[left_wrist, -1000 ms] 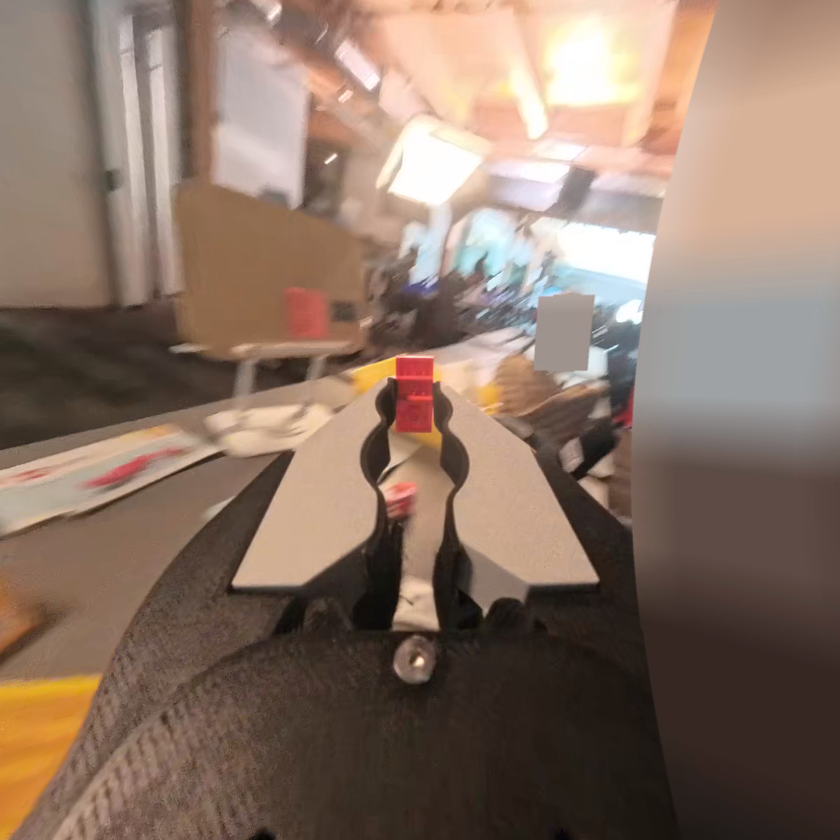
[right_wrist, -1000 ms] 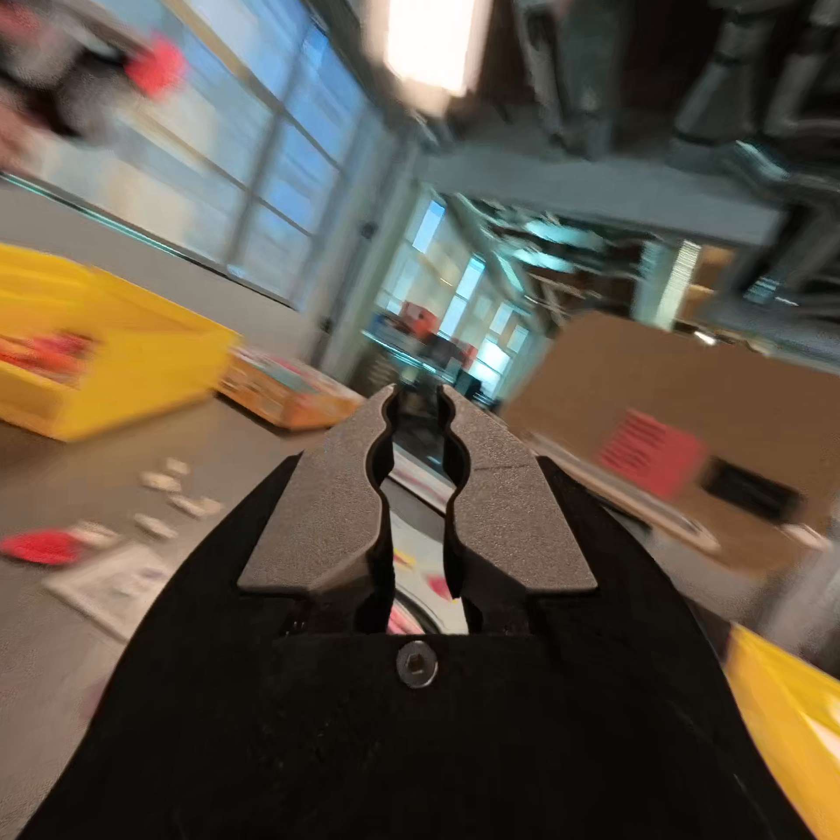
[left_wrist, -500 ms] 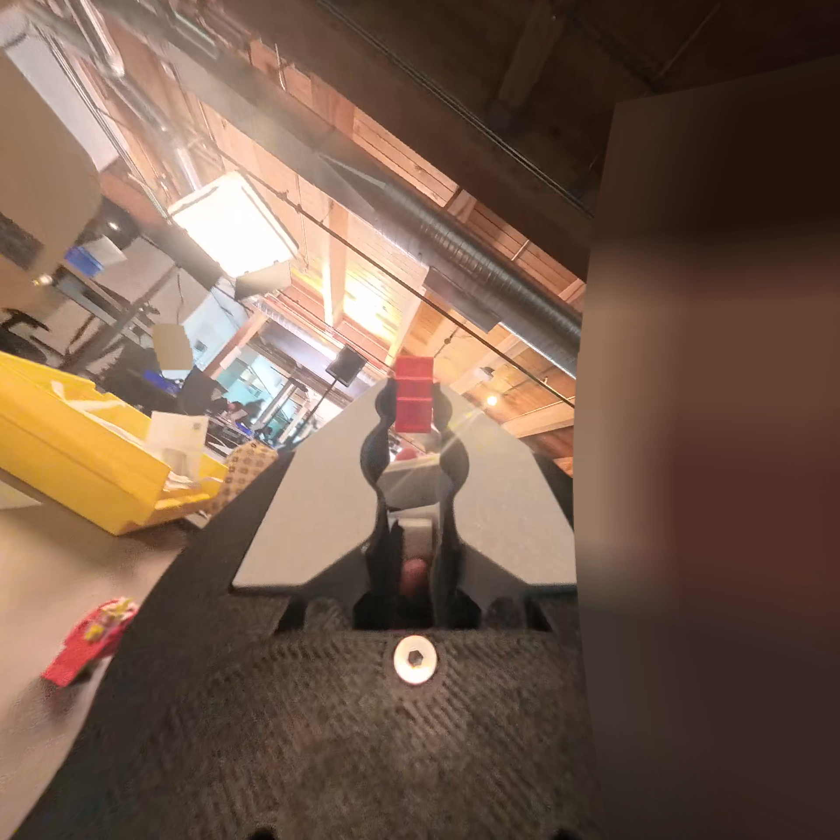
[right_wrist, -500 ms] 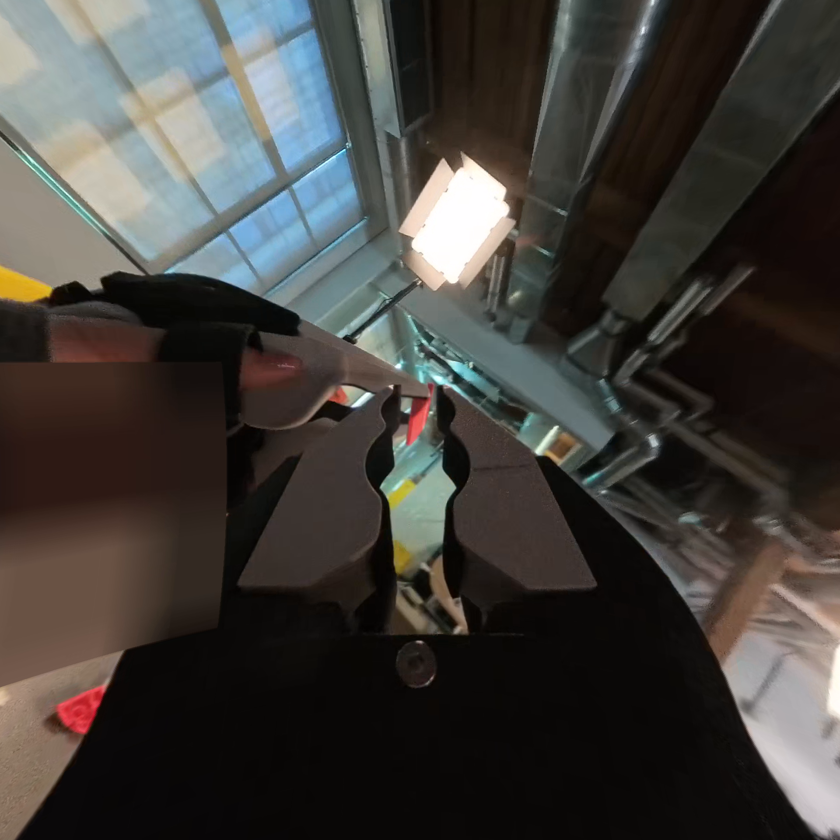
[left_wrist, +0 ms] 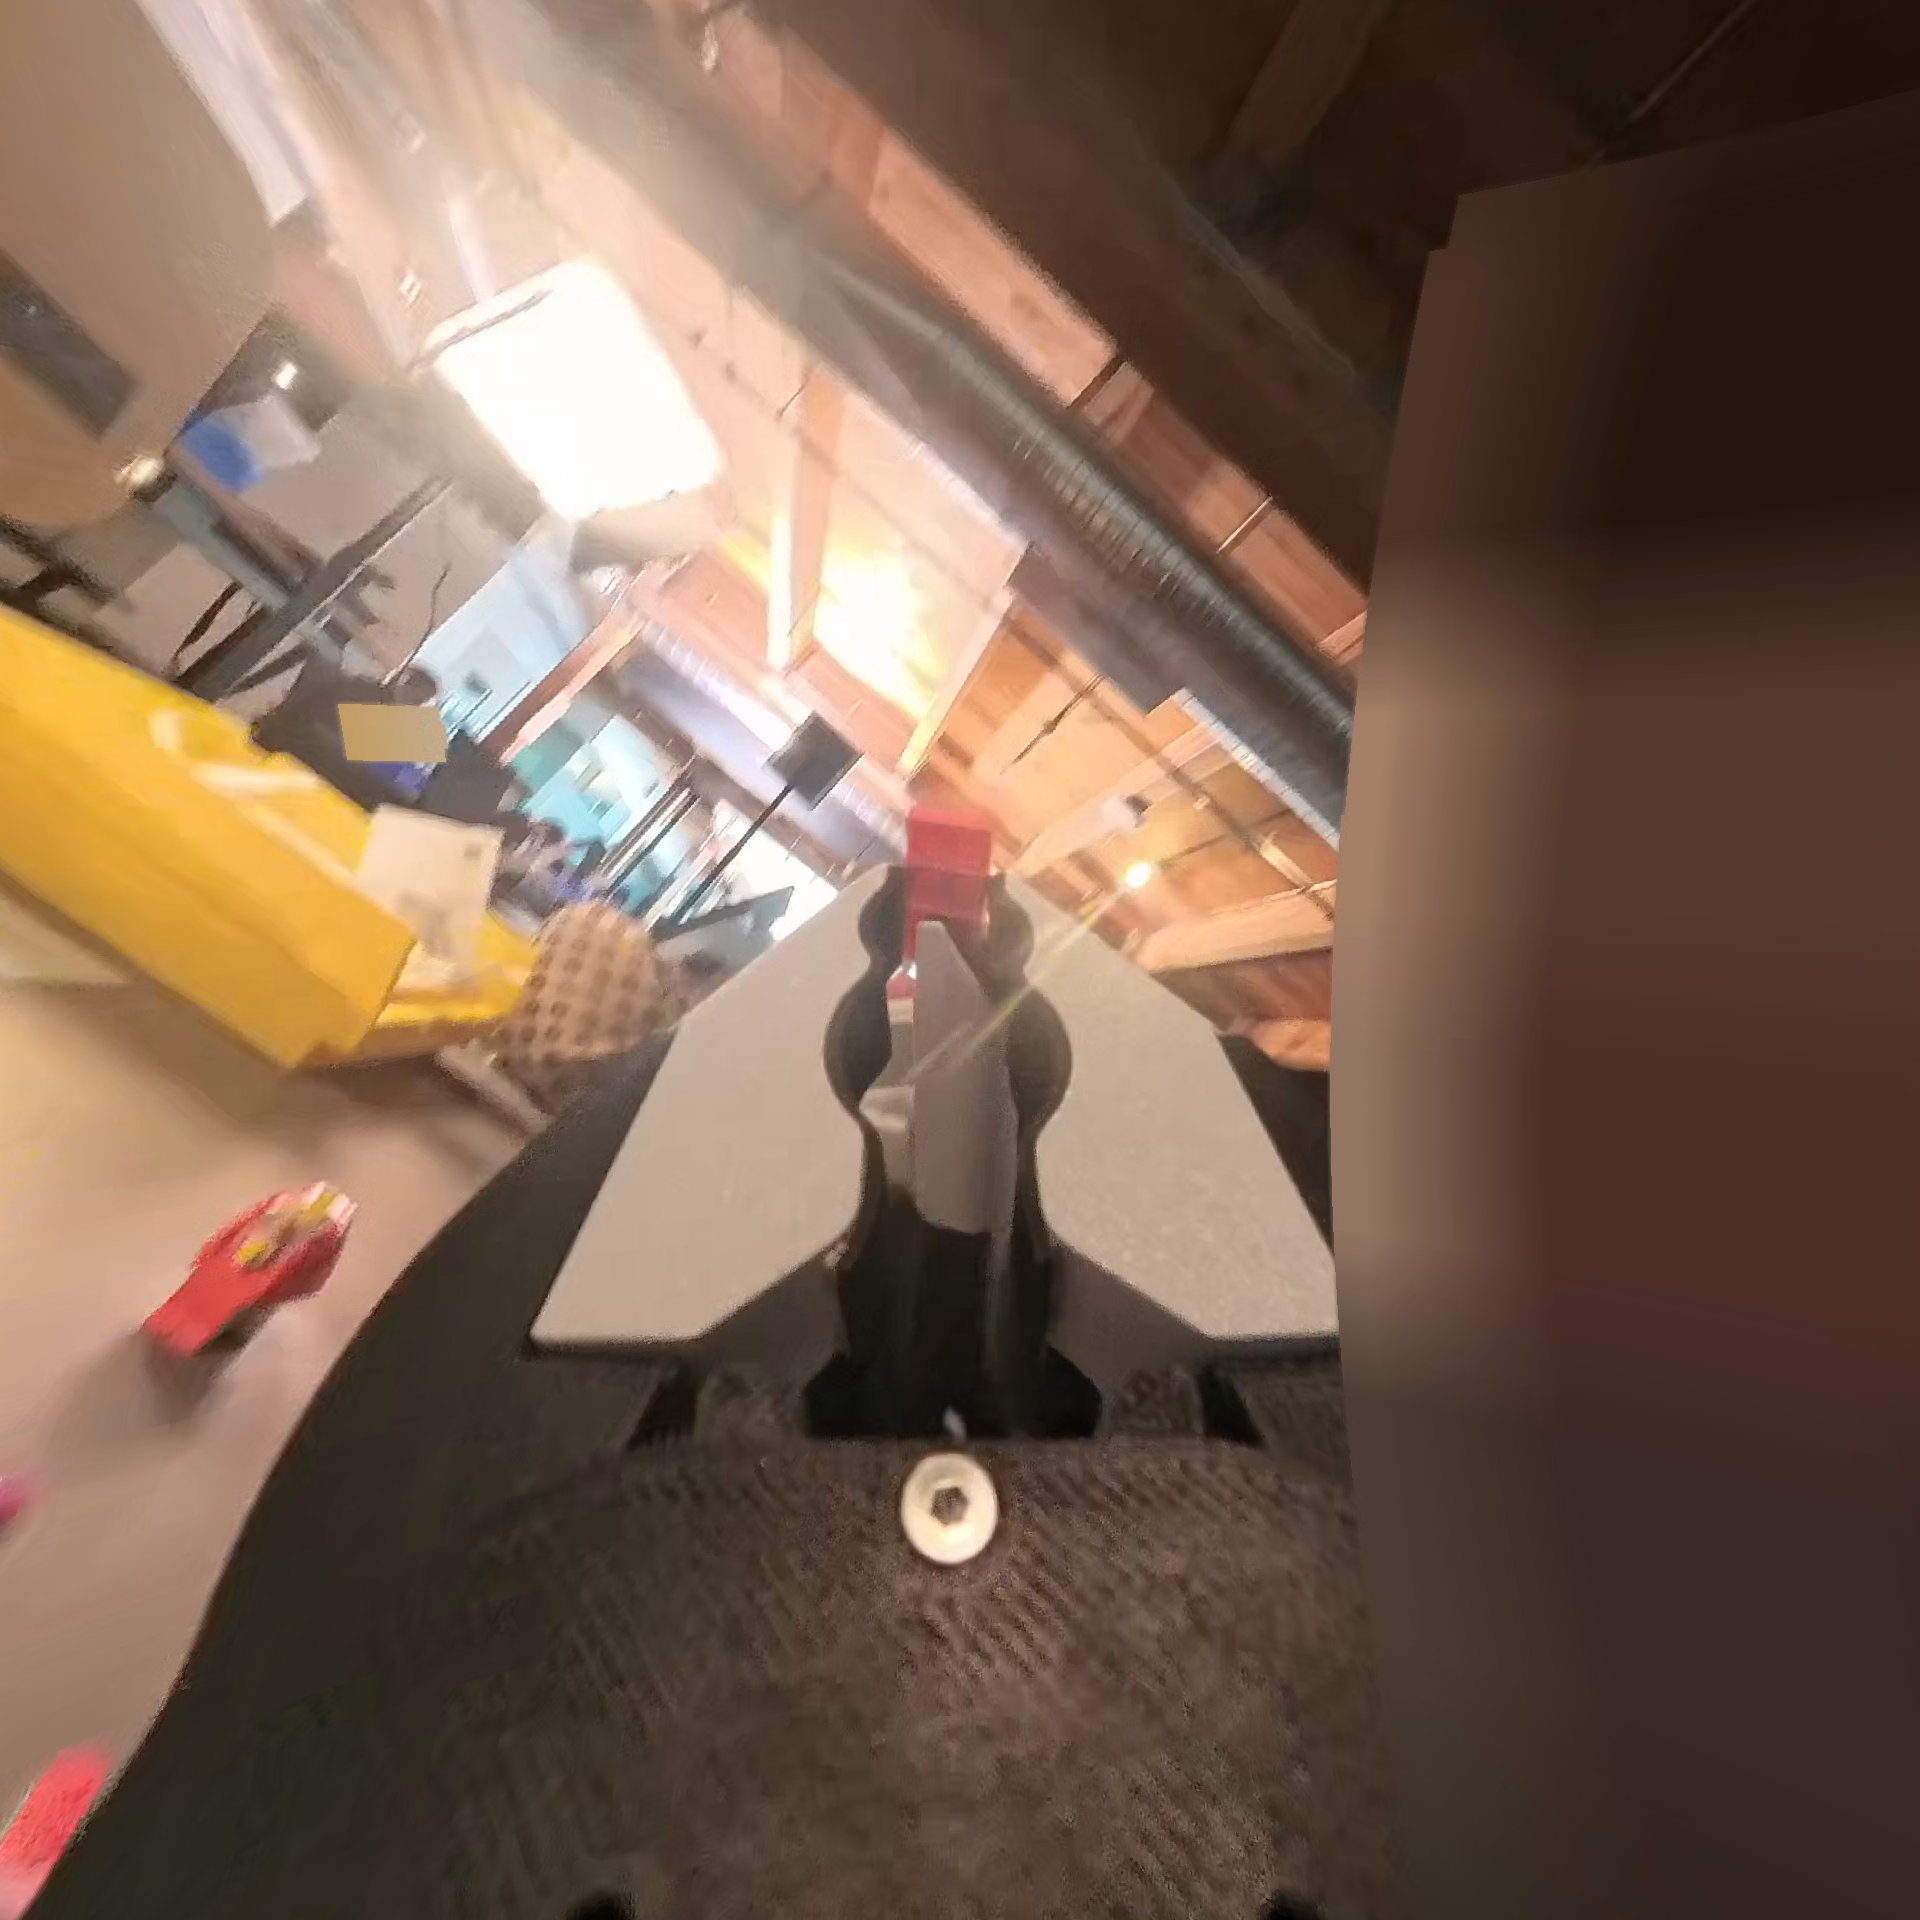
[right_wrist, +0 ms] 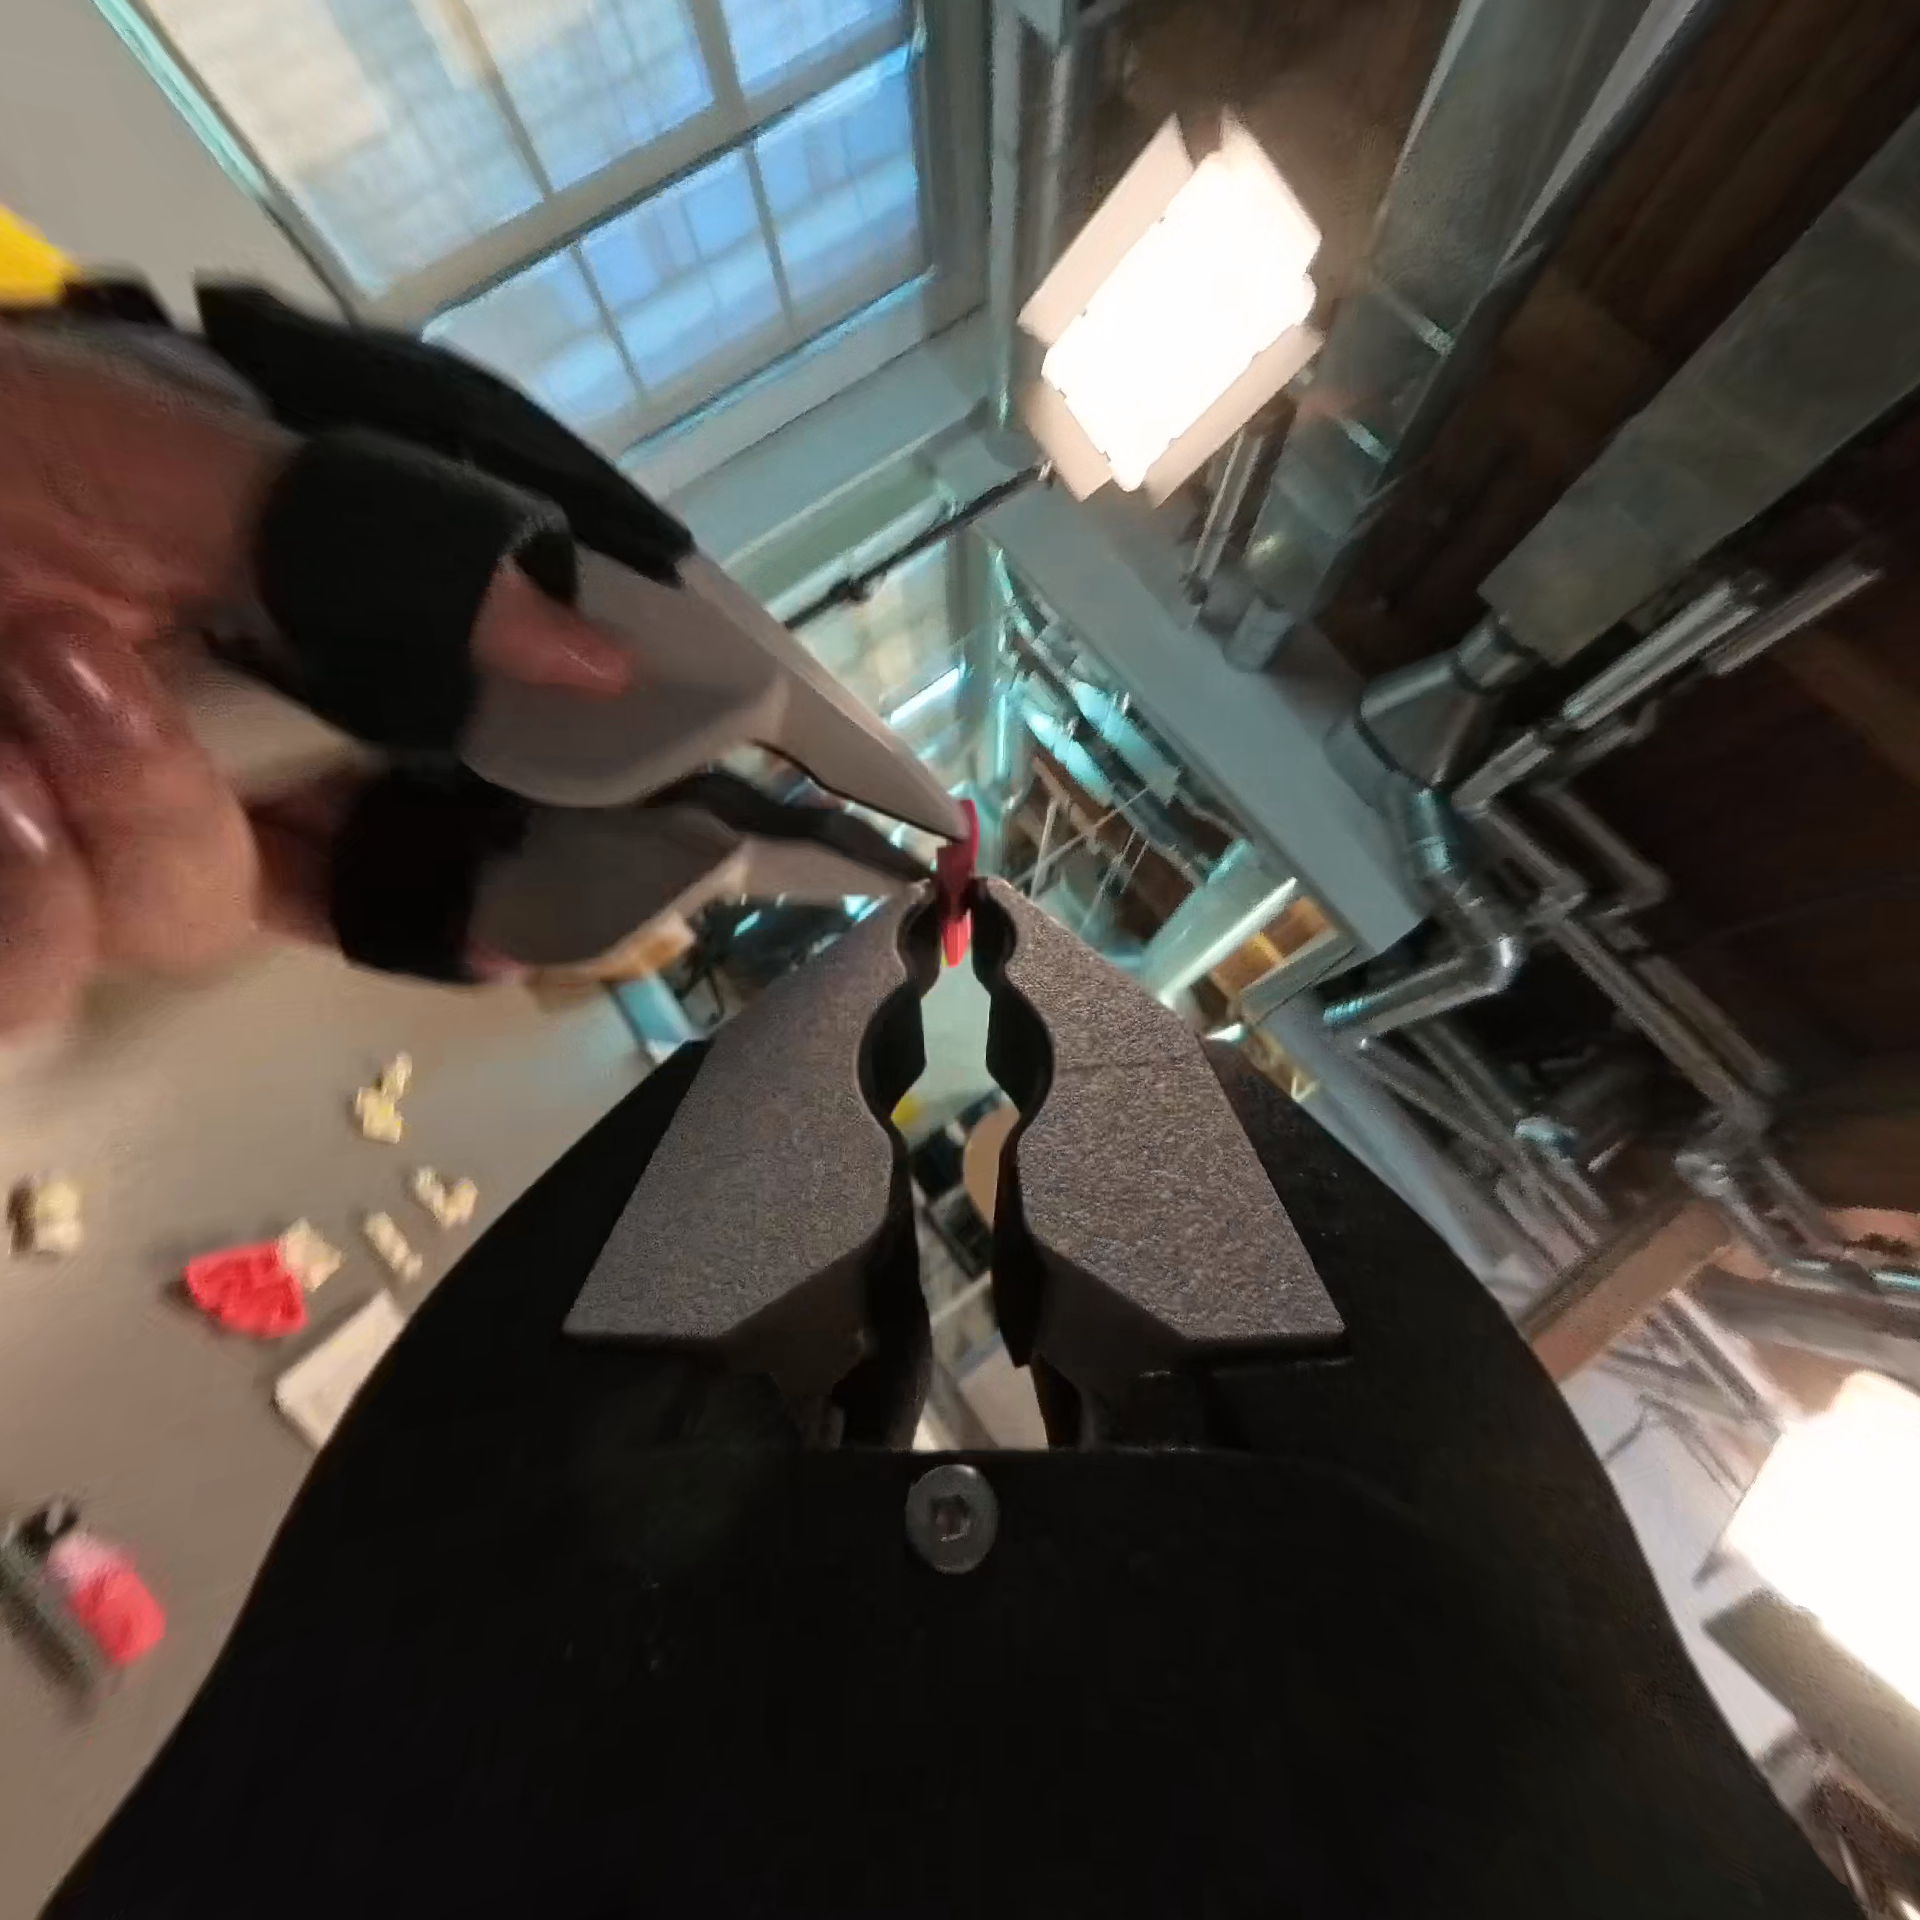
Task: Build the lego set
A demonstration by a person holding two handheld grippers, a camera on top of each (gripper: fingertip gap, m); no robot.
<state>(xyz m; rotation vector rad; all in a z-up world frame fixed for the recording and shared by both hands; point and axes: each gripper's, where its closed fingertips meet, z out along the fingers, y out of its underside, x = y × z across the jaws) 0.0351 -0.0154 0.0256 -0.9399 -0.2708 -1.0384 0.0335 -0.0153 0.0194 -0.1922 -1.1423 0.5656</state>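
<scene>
My left gripper point(left_wrist: 945, 894) is shut on a small red brick point(left_wrist: 945, 862) that stands up out of its grey fingertips. In the right wrist view the left gripper point(right_wrist: 961, 842) comes in from the left, held by a hand in a black fingerless glove point(right_wrist: 395, 592). My right gripper point(right_wrist: 953, 920) has its dark fingertips closed on the lower end of the same red brick point(right_wrist: 954, 904). One right finger shows edge-on as a grey wedge point(left_wrist: 956, 1091) just under the brick. Both grippers are raised and point up toward the ceiling.
A yellow bin point(left_wrist: 156, 831) and a red toy piece point(left_wrist: 249, 1283) lie on the grey table at left. Small cream pieces point(right_wrist: 384, 1101), a red piece point(right_wrist: 249, 1288) and a white sheet point(right_wrist: 332, 1361) lie on the table. Bright light panels hang overhead.
Both grippers tilted up from the table. The right gripper came to the left gripper's red brick, and its jaws narrowed around the brick's lower end. The left gripper kept its hold throughout.
</scene>
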